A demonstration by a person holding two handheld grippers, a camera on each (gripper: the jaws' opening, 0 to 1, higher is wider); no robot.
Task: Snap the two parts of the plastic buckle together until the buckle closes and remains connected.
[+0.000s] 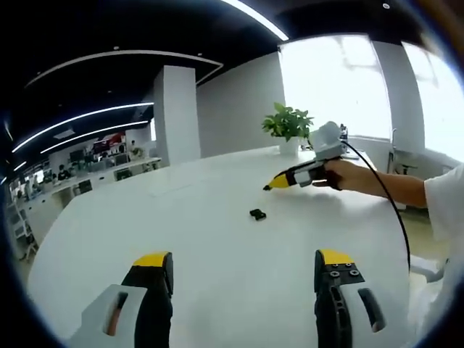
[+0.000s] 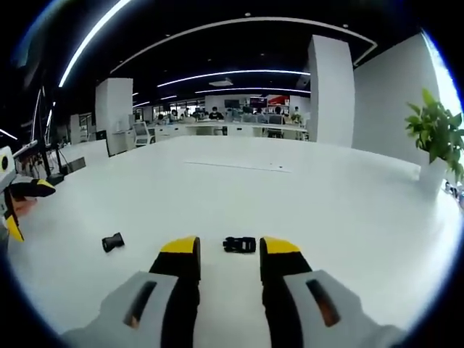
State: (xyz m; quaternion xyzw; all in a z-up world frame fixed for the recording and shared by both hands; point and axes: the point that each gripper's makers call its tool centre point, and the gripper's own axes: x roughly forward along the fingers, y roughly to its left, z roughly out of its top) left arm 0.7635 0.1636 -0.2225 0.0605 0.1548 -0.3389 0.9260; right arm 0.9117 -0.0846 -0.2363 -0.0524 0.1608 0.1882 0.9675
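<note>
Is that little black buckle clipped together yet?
No. In the right gripper view, one buckle part lies between the claw tips, the other part apart on the white table.

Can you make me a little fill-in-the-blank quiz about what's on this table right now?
1. Both buckle parts lie on the white ____.
2. The two parts lie ____, not snapped together.
3. The right gripper's jaws are ____, holding nothing.
4. Near the table's far edge stands a potted ____.

Missing words: table; apart; open; plant
</note>
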